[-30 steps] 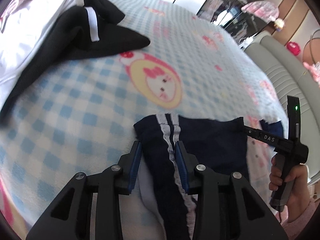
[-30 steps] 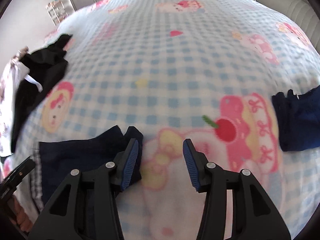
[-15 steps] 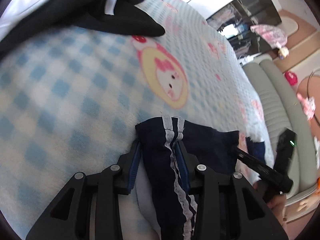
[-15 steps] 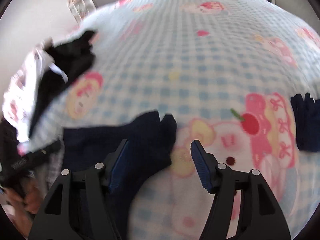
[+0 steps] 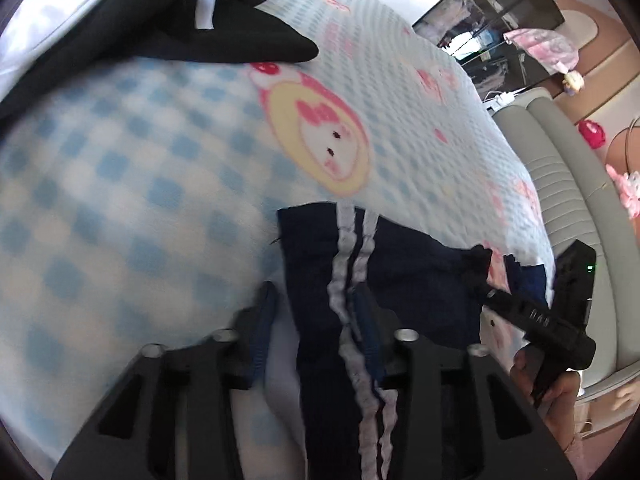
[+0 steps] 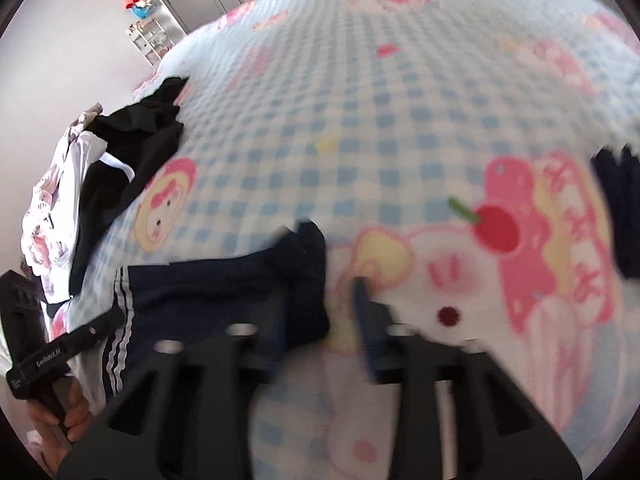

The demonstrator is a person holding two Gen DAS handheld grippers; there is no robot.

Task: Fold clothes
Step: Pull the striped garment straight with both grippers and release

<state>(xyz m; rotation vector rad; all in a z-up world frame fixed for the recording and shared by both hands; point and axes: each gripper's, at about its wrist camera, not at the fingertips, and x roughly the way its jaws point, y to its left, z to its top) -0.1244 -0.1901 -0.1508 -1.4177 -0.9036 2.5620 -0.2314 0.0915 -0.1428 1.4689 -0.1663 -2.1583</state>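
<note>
A navy garment with white striped trim (image 5: 320, 280) lies on the blue-check bed blanket (image 5: 120, 160). My left gripper (image 5: 316, 328) straddles its striped edge. Its jaws are closing: the right pad touches the trim, and a gap shows at the left pad. In the right wrist view the garment's far corner (image 6: 308, 264) lies between the jaws of my right gripper (image 6: 320, 316). These jaws are closing too, and the cloth covers the left finger while the right pad (image 6: 362, 312) stands clear of it. Each gripper also shows in the other's view, held by a hand (image 5: 560, 396).
A black garment (image 5: 180, 20) lies on a white and pink pile (image 6: 52, 200) at the bed's left. Another dark navy piece (image 6: 620, 216) sits at the right, near the bed's edge. A grey padded seat (image 5: 568, 200) runs along that side.
My right gripper has come down over the navy garment's corner, its jaws widening and then narrowing. The left gripper stays on the striped edge, slightly rolled.
</note>
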